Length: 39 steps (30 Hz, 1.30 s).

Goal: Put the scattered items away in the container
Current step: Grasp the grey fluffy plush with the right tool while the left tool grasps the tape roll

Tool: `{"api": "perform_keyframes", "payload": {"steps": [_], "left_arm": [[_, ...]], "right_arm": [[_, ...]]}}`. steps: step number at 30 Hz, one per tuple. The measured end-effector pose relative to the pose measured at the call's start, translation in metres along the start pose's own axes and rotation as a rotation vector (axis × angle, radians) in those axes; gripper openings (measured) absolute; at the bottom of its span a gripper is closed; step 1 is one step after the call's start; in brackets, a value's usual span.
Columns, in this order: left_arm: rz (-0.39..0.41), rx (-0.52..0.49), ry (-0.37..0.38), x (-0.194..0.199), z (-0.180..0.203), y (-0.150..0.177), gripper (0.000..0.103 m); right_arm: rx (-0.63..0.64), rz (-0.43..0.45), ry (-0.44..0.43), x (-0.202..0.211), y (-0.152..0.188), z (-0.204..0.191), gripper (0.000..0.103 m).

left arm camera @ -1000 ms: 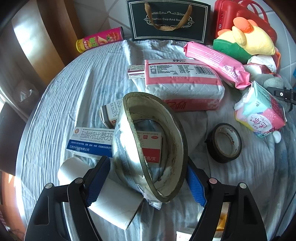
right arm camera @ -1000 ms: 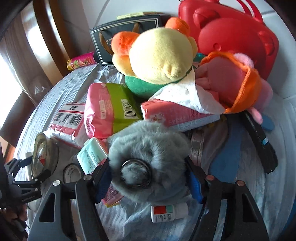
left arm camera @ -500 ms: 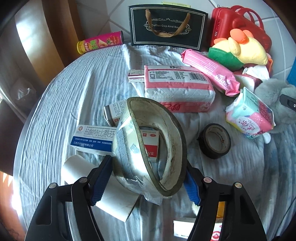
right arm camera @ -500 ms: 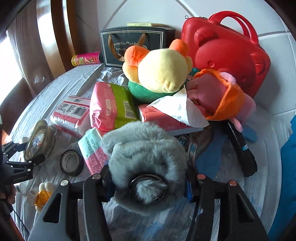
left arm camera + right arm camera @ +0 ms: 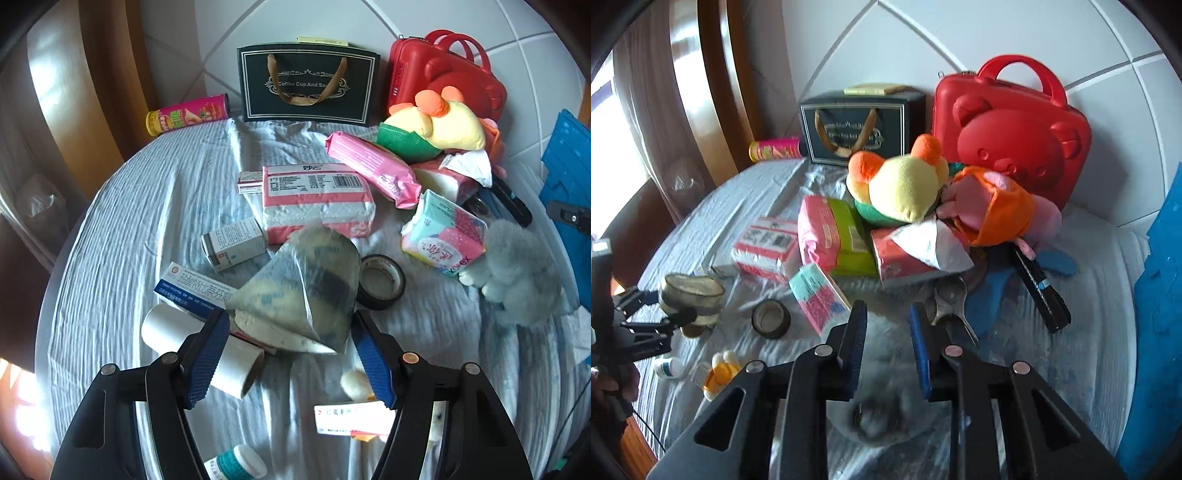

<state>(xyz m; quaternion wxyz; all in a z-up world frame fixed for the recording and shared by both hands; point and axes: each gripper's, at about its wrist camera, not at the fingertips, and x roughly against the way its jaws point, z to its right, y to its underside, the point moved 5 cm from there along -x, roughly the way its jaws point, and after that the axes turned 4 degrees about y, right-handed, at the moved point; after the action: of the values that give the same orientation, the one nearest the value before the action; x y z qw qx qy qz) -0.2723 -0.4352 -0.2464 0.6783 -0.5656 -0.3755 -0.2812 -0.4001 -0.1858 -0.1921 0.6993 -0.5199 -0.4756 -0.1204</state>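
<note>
Counter [image 5: 147, 206], round, under a wrinkled pale blue cloth, fills most of both views.

Red case [image 5: 1015, 140] with bear face: upright and closed against the tiled wall, upper right of the right wrist view.

Dark gift bag [image 5: 308, 83]: upright at top centre, just left of the case.

Yellow plush [image 5: 905, 188] with orange ears: lying in front of the case, on the pile of packets.

Grey plush toy [image 5: 517, 277]: right edge of the left wrist view. In the right wrist view its fur, blurred, fills the narrow gap in the right gripper [image 5: 888, 328]; fingers are closed in on it.

Pink tissue pack [image 5: 314, 199]: flat on the cloth, centre.

Large tape roll [image 5: 306, 288], motion-blurred: lower centre, lifted clear of the cloth. The left gripper [image 5: 290, 332] grips it, one blue finger on each side.

Black tape roll [image 5: 380, 282]: flat, just right of the large roll.

Small medicine box [image 5: 232, 243]: left of centre, beside the tissue pack.
</note>
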Motion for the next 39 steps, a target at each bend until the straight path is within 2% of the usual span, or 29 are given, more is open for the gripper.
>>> {"api": "perform_keyframes", "payload": {"steps": [1,2,3,4,6,7,8,9,10,14,16,17,21,23,24,26,28,34,39], "left_arm": [[-0.003,-0.002,0.021,0.000,0.001,0.001,0.020],[-0.009,-0.005,0.020,-0.002,0.001,0.002,0.021],[-0.016,-0.007,0.020,-0.004,0.001,0.003,0.022],[-0.020,-0.009,0.020,-0.006,0.001,0.004,0.022],[-0.019,-0.005,0.029,-0.009,0.000,0.008,0.023],[-0.019,-0.002,0.032,-0.011,-0.001,0.011,0.023],[-0.030,0.006,0.033,-0.014,-0.003,0.014,0.026],[-0.041,0.014,0.034,-0.018,-0.006,0.017,0.036],[-0.050,0.023,0.034,-0.021,-0.008,0.020,0.048],[-0.055,0.037,0.026,-0.024,-0.018,0.027,0.056],[-0.058,0.031,0.017,-0.025,-0.019,0.026,0.060],[-0.058,0.029,0.019,-0.026,-0.020,0.025,0.061],[-0.072,0.021,0.022,-0.031,-0.017,0.018,0.061],[-0.082,0.012,0.025,-0.035,-0.015,0.013,0.061],[-0.081,0.007,0.035,-0.034,-0.012,0.011,0.061],[-0.077,-0.008,0.056,-0.033,-0.005,0.008,0.063],[-0.080,-0.032,0.082,-0.034,0.005,0.008,0.075],[-0.093,-0.031,0.150,-0.037,0.033,0.008,0.076],[-0.123,-0.030,0.132,-0.050,0.054,0.001,0.077]], "right_arm": [[-0.032,-0.024,-0.019,-0.004,0.008,0.005,0.027],[-0.065,-0.047,-0.039,-0.007,0.016,0.011,0.033],[-0.094,-0.061,-0.060,-0.009,0.024,0.015,0.048],[-0.108,-0.066,-0.073,-0.009,0.032,0.017,0.055],[-0.106,-0.075,-0.096,-0.009,0.048,0.014,0.058],[-0.095,-0.085,-0.114,-0.010,0.055,0.010,0.063],[-0.086,-0.100,-0.126,-0.013,0.061,0.005,0.067],[-0.079,-0.118,-0.132,-0.017,0.068,-0.001,0.073],[-0.067,-0.141,-0.139,-0.023,0.074,-0.008,0.074],[0.009,-0.202,-0.138,-0.046,0.088,-0.041,0.074],[0.062,-0.233,-0.096,-0.060,0.092,-0.054,0.074],[0.090,-0.249,-0.070,-0.067,0.093,-0.061,0.074],[0.093,-0.309,-0.058,-0.093,0.099,-0.074,0.072],[0.095,-0.286,-0.040,-0.094,0.099,-0.075,0.059],[0.074,-0.281,-0.051,-0.093,0.098,-0.073,0.048],[0.013,-0.271,-0.071,-0.087,0.098,-0.065,0.043],[-0.025,-0.265,-0.081,-0.081,0.100,-0.057,0.042],[-0.024,-0.282,-0.084,-0.076,0.111,-0.050,0.042],[0.000,-0.279,-0.095,-0.077,0.108,-0.050,0.046]]}}
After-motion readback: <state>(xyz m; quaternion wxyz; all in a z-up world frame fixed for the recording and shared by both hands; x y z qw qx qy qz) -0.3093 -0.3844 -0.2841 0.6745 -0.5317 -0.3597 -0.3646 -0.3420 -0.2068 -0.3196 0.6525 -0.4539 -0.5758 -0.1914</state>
